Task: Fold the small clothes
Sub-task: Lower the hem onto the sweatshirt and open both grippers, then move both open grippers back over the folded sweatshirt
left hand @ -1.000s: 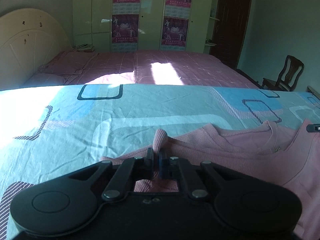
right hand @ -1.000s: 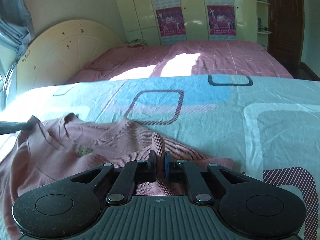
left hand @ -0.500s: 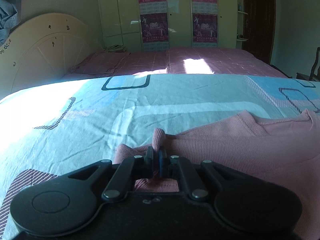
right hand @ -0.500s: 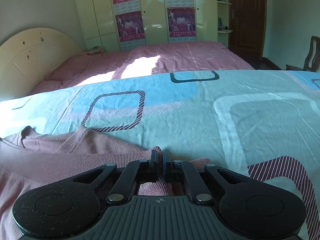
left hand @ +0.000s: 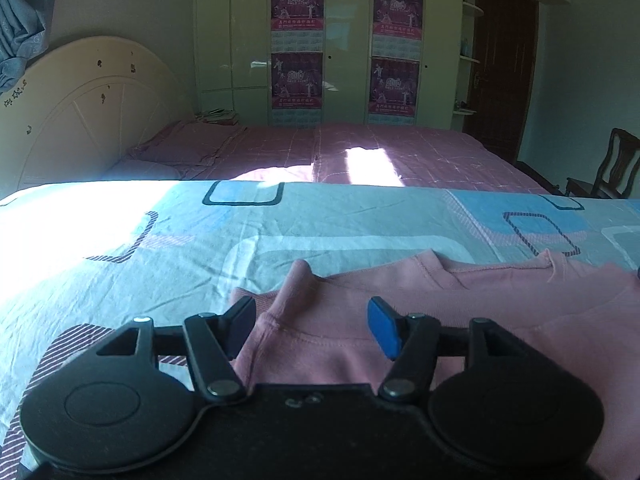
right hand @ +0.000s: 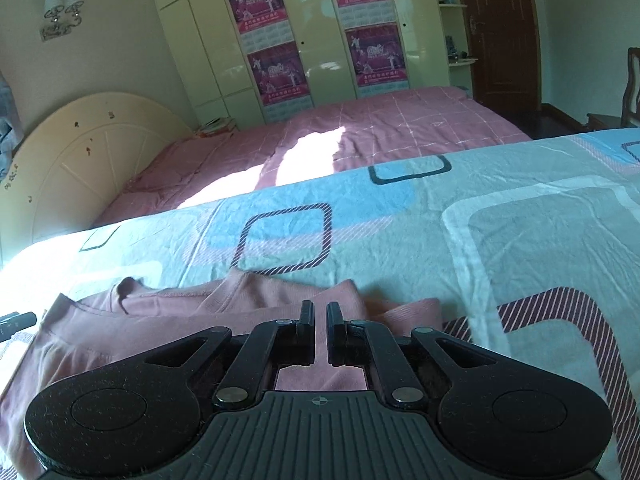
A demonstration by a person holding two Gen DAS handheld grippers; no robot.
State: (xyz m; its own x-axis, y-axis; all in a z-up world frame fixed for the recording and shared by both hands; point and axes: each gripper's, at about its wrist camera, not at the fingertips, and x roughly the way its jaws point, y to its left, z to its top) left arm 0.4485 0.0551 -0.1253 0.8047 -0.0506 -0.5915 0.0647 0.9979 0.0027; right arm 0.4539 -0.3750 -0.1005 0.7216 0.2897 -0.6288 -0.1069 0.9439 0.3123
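Bedsheet [left hand: 168, 248] slack ahead. Pink top [left hand: 500, 304] lies at our 6 o'clock, folded edge up. Left gripper [left hand: 312, 322] spread wide, off the cloth. Right gripper [right hand: 319, 316] nearly closed, probably not pinching. Risk: peaked fold [left hand: 298, 280] springs back. Clear room at 12.
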